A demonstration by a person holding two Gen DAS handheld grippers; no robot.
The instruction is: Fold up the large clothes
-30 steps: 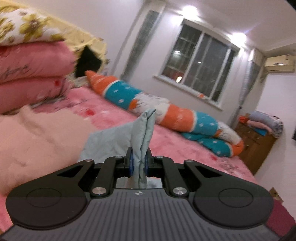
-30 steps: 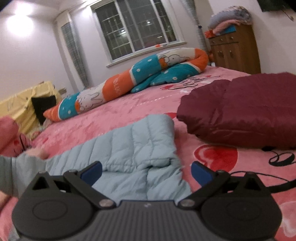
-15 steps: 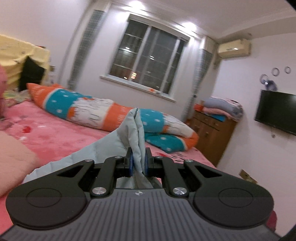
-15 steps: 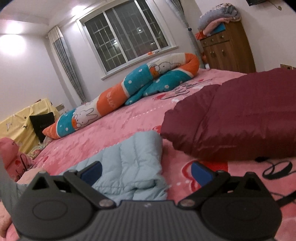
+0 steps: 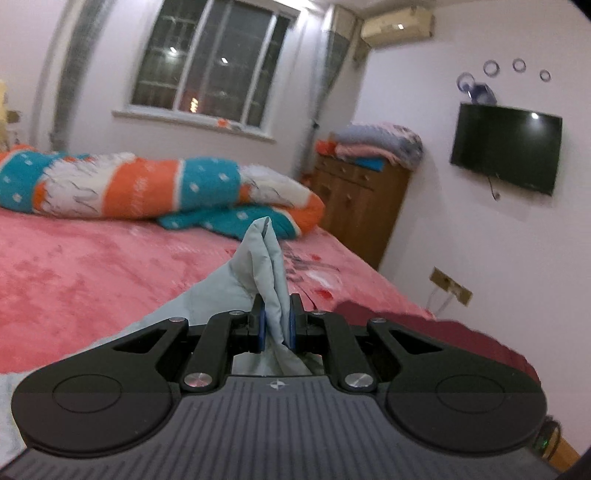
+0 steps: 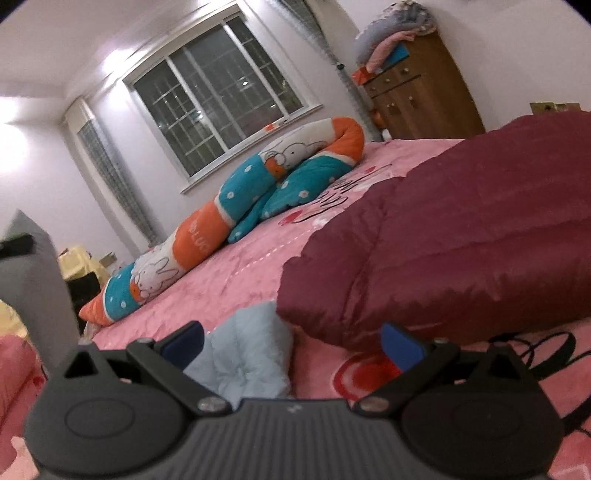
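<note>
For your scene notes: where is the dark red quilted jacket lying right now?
In the right wrist view, the dark red jacket lies on the pink bed, on the right, beside the light blue jacket.

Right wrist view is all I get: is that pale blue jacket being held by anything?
Observer: Yes. The left gripper is shut on a pinched fold of the pale blue jacket, lifting it off the pink bed.
Operator: And the gripper I see, has it got anything?
Observer: No, the right gripper is open, with the jacket's bunched end lying loose between its fingers.
Operator: What's off to the right of the wooden cabinet?
Observer: A dark television mounted on the wall, with an air conditioner higher up near the window.
</note>
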